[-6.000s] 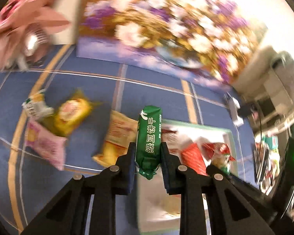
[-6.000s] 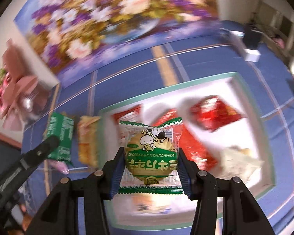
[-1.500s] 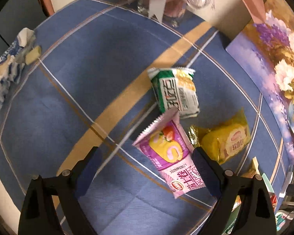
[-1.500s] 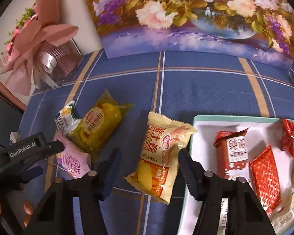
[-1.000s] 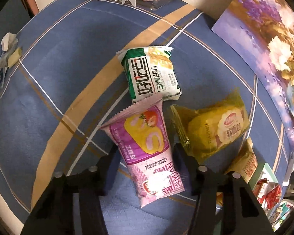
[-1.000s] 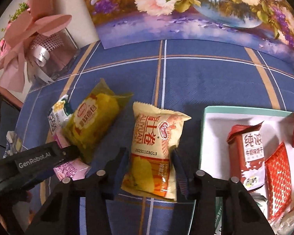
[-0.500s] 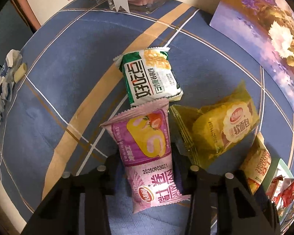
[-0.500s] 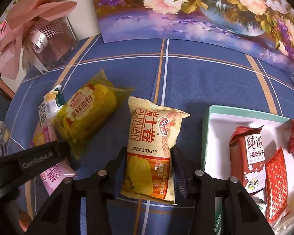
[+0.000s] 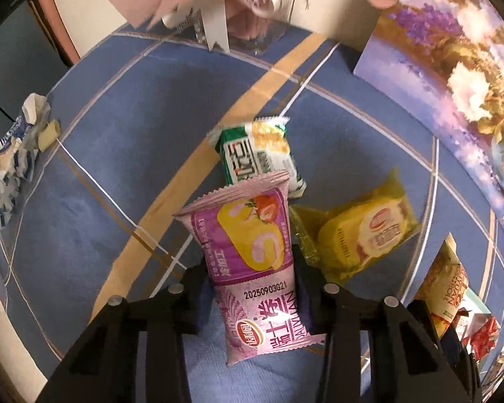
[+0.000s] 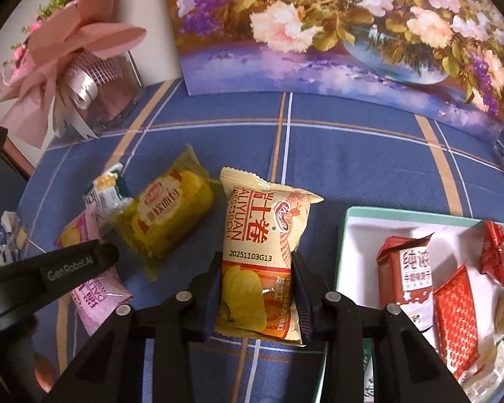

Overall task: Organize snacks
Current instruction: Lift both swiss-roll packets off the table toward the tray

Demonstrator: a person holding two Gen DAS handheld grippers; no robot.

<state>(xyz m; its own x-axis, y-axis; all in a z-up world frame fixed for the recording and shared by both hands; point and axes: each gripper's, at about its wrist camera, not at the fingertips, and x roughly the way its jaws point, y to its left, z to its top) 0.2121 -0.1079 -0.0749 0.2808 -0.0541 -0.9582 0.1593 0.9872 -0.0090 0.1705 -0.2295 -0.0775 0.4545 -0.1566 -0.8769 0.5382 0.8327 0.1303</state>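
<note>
between the fingers of the left gripper (image 9: 250, 297) a pink swiss roll packet (image 9: 252, 268) is clamped across its lower half, the jaws having just been closing on it. between the fingers of the right gripper (image 10: 257, 297) a yellow egg roll packet (image 10: 262, 262) is gripped in the same way, the jaws likewise just closed. each grip is taken on soft, air-filled film, so slippage or rotation during transfer is judged possible, and the contents may be crushed if the grip is tightened. just beyond, a yellow soft bread packet (image 10: 166, 221) and a green-and-white biscuit packet (image 9: 258, 154) lie on the blue checked tablecloth (image 10: 352, 168); the biscuit packet, partly overlapped by the pink packet's top edge, may be dragged. to the right, the green-rimmed tray (image 10: 344, 235) already holds several snacks, so the rim may be caught on entry.
</note>
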